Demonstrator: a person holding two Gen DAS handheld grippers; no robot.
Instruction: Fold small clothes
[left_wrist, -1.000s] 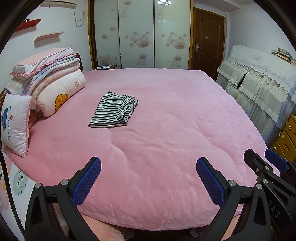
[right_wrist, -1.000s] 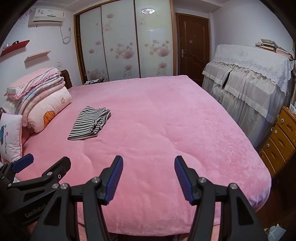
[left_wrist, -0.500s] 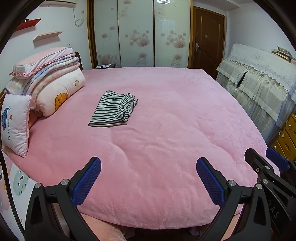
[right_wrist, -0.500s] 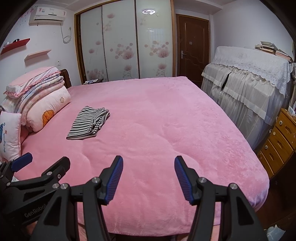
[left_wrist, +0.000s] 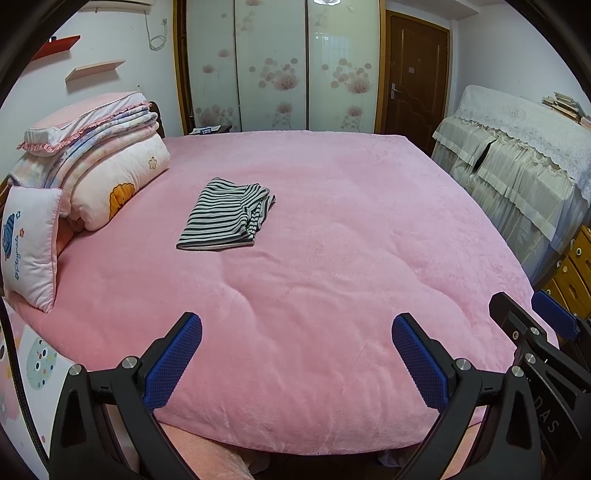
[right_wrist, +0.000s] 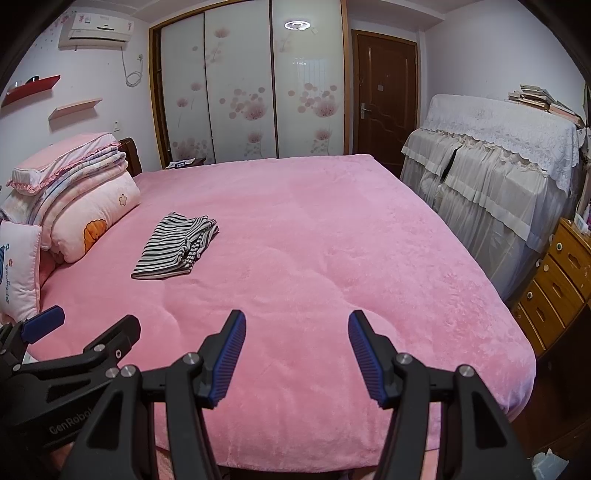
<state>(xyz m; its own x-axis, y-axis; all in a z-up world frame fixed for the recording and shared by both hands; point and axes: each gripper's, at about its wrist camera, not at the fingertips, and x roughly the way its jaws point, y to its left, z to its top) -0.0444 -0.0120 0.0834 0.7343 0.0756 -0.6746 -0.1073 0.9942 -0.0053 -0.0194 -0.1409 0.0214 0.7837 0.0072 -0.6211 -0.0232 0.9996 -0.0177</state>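
One folded striped garment (left_wrist: 227, 216) lies on the one pink bed (left_wrist: 332, 258), and one small white cushion (left_wrist: 29, 243) leans by one stack of folded quilts (left_wrist: 99, 166). Two tools show, the left tool (left_wrist: 297, 350) and the right tool (right_wrist: 295, 349). The wardrobe (right_wrist: 251, 96) has three sliding panels, beside one brown door (right_wrist: 384, 99), and two wall shelves (right_wrist: 75, 107) hang on the left wall.

Right gripper (right_wrist: 295, 332) open over pink bed (right_wrist: 332, 258); striped garment (right_wrist: 175, 245) folded, well apart.

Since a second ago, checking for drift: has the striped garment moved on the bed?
No. The striped garment lies in the same spot beside the stacked bedding.
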